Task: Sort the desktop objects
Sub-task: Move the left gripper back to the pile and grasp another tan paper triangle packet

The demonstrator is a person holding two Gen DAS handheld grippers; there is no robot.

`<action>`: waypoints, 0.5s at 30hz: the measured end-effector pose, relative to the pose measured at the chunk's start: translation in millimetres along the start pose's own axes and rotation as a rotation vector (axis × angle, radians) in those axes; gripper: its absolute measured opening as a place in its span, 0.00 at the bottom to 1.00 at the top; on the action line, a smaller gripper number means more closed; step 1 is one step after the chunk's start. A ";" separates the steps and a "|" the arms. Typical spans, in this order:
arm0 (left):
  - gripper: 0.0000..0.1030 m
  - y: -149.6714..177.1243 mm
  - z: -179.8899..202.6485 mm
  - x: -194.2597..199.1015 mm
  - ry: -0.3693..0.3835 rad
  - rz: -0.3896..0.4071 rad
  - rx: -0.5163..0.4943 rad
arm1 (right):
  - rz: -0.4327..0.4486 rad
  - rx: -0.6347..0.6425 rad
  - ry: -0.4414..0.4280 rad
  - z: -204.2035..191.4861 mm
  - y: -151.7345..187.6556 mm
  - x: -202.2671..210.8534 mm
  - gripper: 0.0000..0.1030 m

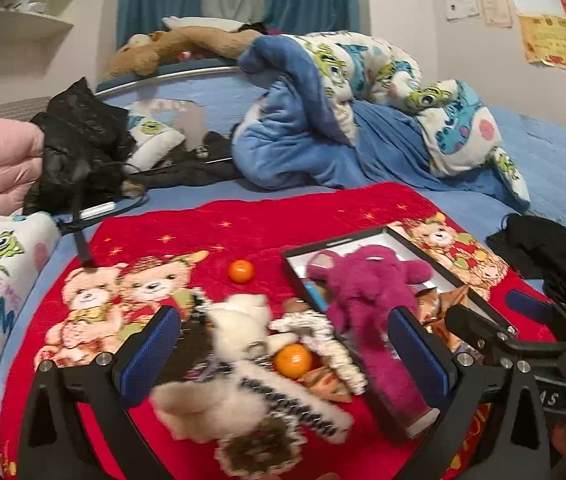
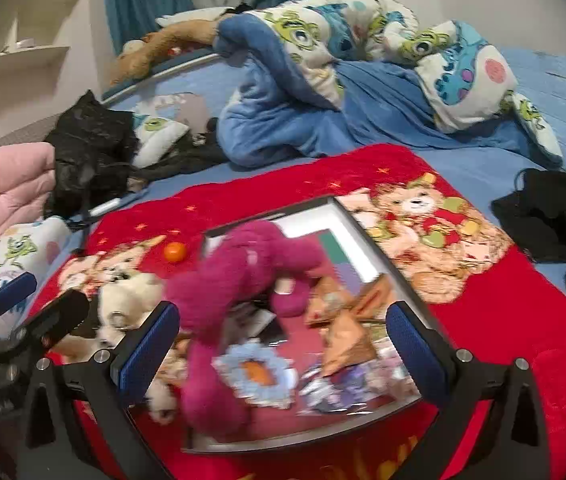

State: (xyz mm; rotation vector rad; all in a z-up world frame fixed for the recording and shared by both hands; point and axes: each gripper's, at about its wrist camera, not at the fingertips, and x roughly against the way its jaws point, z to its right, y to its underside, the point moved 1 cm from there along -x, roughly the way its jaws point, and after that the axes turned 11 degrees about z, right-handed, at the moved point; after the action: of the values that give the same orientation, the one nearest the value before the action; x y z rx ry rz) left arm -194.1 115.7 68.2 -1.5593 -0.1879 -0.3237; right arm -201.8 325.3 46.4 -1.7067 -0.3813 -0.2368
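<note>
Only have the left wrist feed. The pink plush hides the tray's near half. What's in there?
Observer: The right wrist view shows a blue crocheted piece with an orange centre, in the tray beside the pink plush.
Operator: Right tool holding anything?
Observer: No. The right tool is open above the tray, nothing between its fingers.
Operator: Anything else in there?
Observer: Something purple and white toward the near right corner, too blurred to name.

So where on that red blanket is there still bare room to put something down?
The far strip of the red blanket is bare, beyond the lone orange and the box. The right edge beside the box is open too. It is crowded around the white plush toy and inside the box, under the pink plush.
</note>
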 end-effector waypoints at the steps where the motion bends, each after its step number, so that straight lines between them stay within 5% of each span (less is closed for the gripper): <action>1: 1.00 -0.8 -6.6 2.8 -0.010 0.001 0.001 | -0.001 0.004 -0.012 -6.5 0.1 1.2 1.00; 15: 1.00 12.9 -107.2 28.7 -0.178 0.013 -0.021 | 0.055 0.008 -0.155 -98.9 -14.0 0.2 1.00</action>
State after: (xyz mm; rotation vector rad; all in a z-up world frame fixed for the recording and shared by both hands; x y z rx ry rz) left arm -172.1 6.3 64.2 -1.6100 -0.3133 -0.1773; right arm -201.3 230.0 76.1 -1.7304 -0.4487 -0.0627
